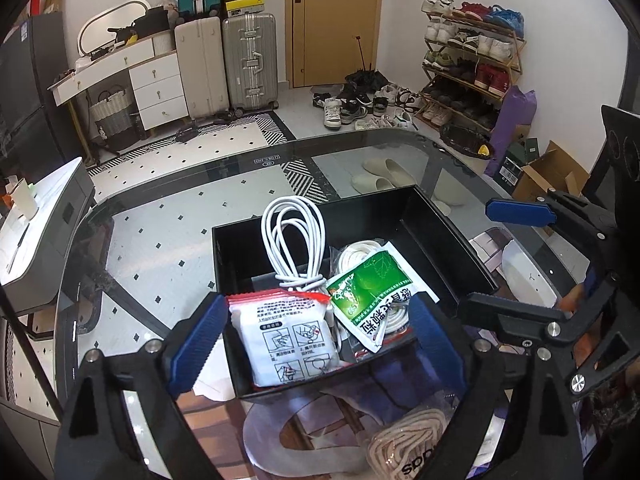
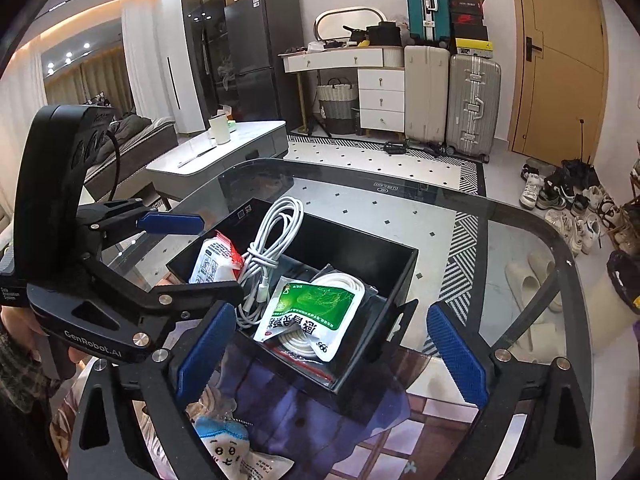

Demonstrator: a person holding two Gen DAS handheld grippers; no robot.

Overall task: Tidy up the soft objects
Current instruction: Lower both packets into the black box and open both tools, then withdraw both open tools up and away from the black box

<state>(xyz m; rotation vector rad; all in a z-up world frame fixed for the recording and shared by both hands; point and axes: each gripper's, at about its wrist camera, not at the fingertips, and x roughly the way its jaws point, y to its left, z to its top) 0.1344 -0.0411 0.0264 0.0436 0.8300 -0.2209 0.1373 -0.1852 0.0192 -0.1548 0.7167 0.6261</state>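
Note:
A black box (image 1: 440, 240) stands on the glass table (image 1: 168, 216). Inside it are a coiled white cable (image 1: 290, 236), a white pouch with a red top (image 1: 288, 340), a green and white pouch (image 1: 372, 292) and a bagged white cord coil (image 1: 356, 254). My left gripper (image 1: 316, 344) is open over the box's near edge, with the white pouch lying between its blue pads, unpressed. My right gripper (image 2: 330, 350) is open above the box's near corner (image 2: 360, 364), nothing in it. In the right wrist view the green pouch (image 2: 316, 308) lies on the coil. Each gripper shows in the other's view: right (image 1: 512, 260), left (image 2: 188, 258).
A bag of beige laces (image 1: 408, 440) and a blue plush toy (image 2: 224, 436) lie on the table in front of the box. A dark printed cloth (image 2: 280, 404) lies under the box. The table's rounded edge (image 2: 520, 208) curves beyond it. A hand (image 2: 24, 328) holds the left gripper.

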